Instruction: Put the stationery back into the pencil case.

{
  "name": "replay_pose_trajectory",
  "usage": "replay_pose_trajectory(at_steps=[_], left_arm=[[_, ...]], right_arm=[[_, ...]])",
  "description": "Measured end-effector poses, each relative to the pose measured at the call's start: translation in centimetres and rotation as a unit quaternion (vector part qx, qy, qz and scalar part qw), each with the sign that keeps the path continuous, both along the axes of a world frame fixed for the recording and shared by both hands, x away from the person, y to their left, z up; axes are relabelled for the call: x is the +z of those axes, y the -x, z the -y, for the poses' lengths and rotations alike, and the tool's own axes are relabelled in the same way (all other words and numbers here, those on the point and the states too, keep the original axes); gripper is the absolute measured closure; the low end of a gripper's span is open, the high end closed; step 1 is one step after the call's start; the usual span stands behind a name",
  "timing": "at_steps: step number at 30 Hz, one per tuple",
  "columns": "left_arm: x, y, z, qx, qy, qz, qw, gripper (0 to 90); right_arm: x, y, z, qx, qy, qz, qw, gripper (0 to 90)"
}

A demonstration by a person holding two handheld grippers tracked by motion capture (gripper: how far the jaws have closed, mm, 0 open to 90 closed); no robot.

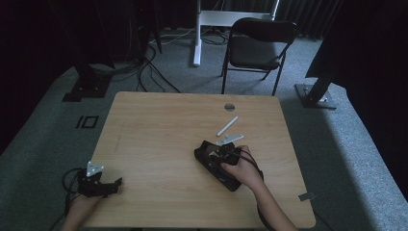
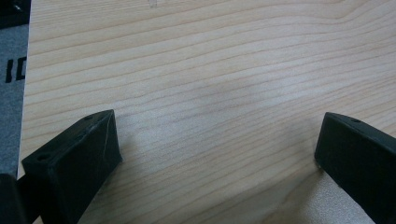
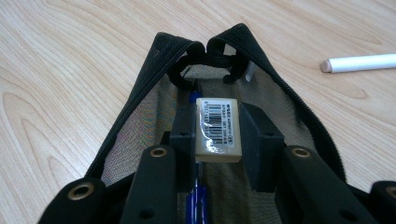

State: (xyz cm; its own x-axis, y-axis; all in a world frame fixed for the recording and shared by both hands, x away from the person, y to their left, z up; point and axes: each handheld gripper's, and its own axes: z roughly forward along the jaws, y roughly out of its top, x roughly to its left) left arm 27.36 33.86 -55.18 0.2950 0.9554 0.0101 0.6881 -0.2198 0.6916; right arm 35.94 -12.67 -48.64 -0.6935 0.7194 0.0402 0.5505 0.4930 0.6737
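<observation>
Eraser (image 3: 217,129) with a barcode label sits clamped between the right gripper (image 3: 218,135) jaws, its long axis along them, already inside the open mouth of the black mesh pencil case (image 3: 140,112) near the desk (image 1: 159,130) middle-right. The left gripper (image 2: 215,154), jaws wide and empty, rests well apart at the near left corner.

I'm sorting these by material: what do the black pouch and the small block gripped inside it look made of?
The black zip pouch looks like soft see-through mesh fabric with a zipper edge; the tabletop grain shows through it. The pale barcoded block, gripped by the right gripper, looks like a matte rubber eraser under a glossy wrapper, though plastic is possible.
</observation>
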Motion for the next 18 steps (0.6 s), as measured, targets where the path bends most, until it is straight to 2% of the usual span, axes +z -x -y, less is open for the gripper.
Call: replay_pose_trajectory(at_steps=[1,8,18], left_arm=[[0.00,0.00,0.00,0.000,0.000,0.000,1.0000,0.1],[0.00,0.00,0.00,0.000,0.000,0.000,1.0000,0.1],[0.00,0.00,0.00,0.000,0.000,0.000,1.0000,0.1]], right_arm=[[-0.10,-0.09,-0.12,-0.001,-0.001,-0.006,1.0000,68.0],[-0.23,-0.30,-0.61,0.001,0.009,-0.010,0.9999,68.0],[-0.35,-0.28,-0.86,0.007,0.011,-0.020,0.9997,67.5]])
